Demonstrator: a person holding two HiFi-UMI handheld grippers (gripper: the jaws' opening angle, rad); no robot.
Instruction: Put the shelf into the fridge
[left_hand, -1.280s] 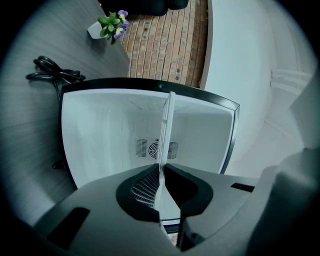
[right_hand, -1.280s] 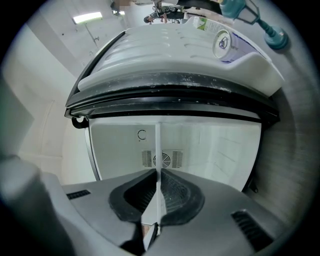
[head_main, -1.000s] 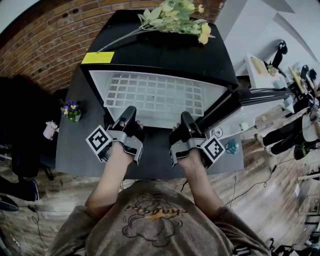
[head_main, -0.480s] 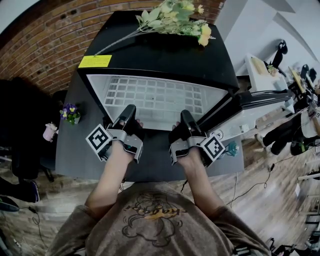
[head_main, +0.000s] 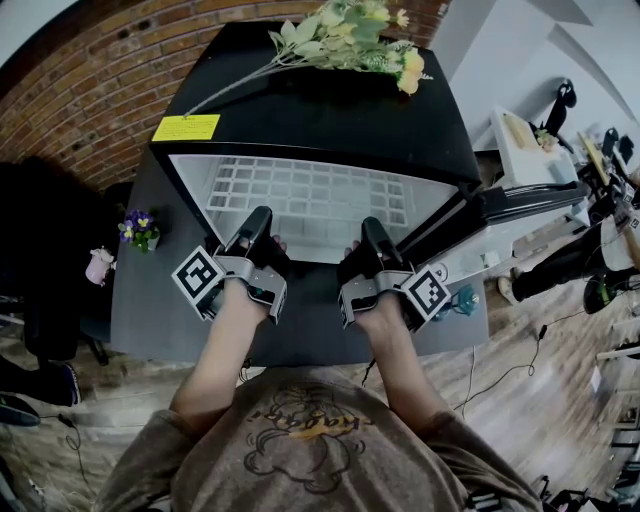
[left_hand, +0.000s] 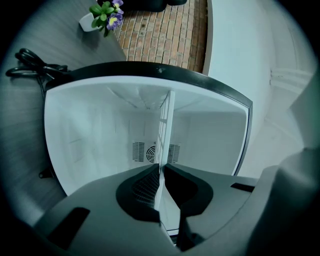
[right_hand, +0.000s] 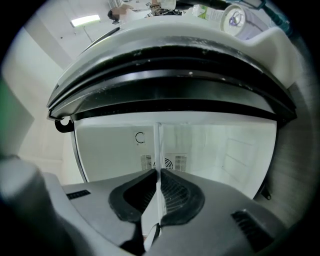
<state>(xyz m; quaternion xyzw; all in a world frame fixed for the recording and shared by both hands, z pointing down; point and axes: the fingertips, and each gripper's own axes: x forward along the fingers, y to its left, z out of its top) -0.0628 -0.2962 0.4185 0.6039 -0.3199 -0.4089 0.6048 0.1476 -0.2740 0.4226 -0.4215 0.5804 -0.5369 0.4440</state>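
No readable text; yellow label (head_main: 186, 127) on fridge (head_main: 330, 110) top illegible

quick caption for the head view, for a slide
Left gripper and right gripper hold the shelf by its near edge, partway inside the open fridge.

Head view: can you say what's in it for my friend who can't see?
The left gripper and right gripper clamp the near edge of a white wire shelf partway inside an open black fridge. Flowers lie on top.

Taupe short-sleeved T-shirt (head_main: 300, 445) with cartoon print; black-and-grey left tongs (head_main: 262, 216) and right tongs (head_main: 369, 226) bearing black-on-white marker cubes (head_main: 198, 283).
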